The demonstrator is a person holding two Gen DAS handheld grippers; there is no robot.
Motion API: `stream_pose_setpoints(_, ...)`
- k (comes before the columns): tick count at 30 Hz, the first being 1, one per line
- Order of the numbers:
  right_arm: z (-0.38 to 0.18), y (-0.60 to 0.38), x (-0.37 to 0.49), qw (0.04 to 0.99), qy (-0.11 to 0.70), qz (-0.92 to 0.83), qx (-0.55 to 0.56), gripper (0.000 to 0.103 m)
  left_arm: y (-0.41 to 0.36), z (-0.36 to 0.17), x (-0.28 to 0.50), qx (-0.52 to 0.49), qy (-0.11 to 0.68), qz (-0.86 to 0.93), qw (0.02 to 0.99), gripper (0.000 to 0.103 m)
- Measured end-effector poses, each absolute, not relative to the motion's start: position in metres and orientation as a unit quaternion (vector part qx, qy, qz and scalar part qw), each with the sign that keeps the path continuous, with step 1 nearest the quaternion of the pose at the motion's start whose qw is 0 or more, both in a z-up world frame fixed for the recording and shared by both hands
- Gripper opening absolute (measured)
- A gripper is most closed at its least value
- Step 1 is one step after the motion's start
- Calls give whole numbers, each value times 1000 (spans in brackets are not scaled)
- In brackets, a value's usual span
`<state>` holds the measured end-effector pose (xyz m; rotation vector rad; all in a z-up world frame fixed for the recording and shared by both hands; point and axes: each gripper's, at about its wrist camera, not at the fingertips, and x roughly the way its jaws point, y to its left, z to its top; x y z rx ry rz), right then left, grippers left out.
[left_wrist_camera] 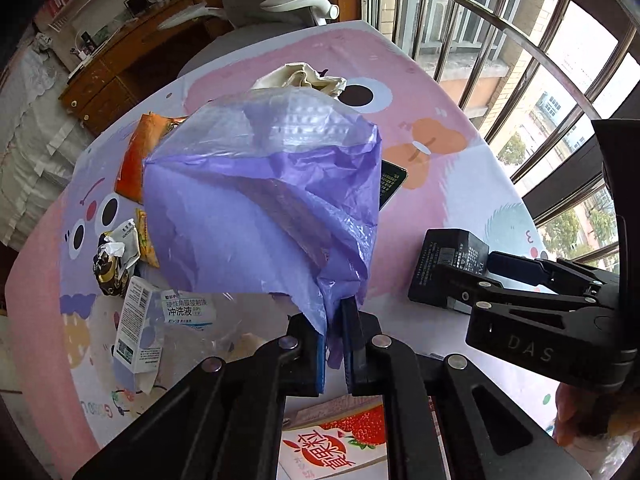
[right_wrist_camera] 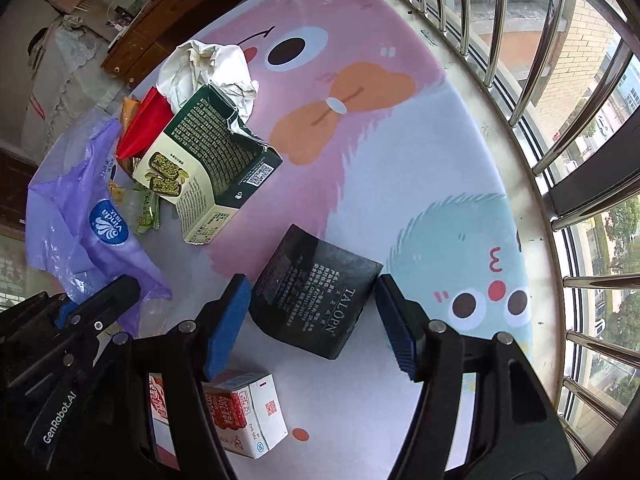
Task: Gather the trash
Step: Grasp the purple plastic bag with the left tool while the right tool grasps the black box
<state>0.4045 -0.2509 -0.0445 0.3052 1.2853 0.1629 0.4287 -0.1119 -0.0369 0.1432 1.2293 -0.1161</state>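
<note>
"TALOPN" black box (right_wrist_camera: 316, 292), "vinda" bag (right_wrist_camera: 100, 232)

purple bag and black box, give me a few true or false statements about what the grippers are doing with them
1. The left gripper is shut on the purple bag. True.
2. The right gripper has clamped the black box. False: its fingers are spread on either side of the box, with a gap at the right finger.
3. The black box lies on the table. True.
4. The purple bag already holds the green box. False: the green box sits on the table beside the bag.
5. A strawberry carton lies near the right gripper. True.
</note>
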Motion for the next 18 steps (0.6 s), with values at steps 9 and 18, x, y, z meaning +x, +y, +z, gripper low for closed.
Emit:
stream_pose_setpoints(9, -50, -192, 399, 821, 566, 76, 5, 47, -64, -12, 393, 3, 566, -18, 824, 7)
stream_pose_setpoints(18, -16, -184, 376, 835, 532, 130, 57, 31, -38, 8, 354, -12, 554, -4, 832, 7)
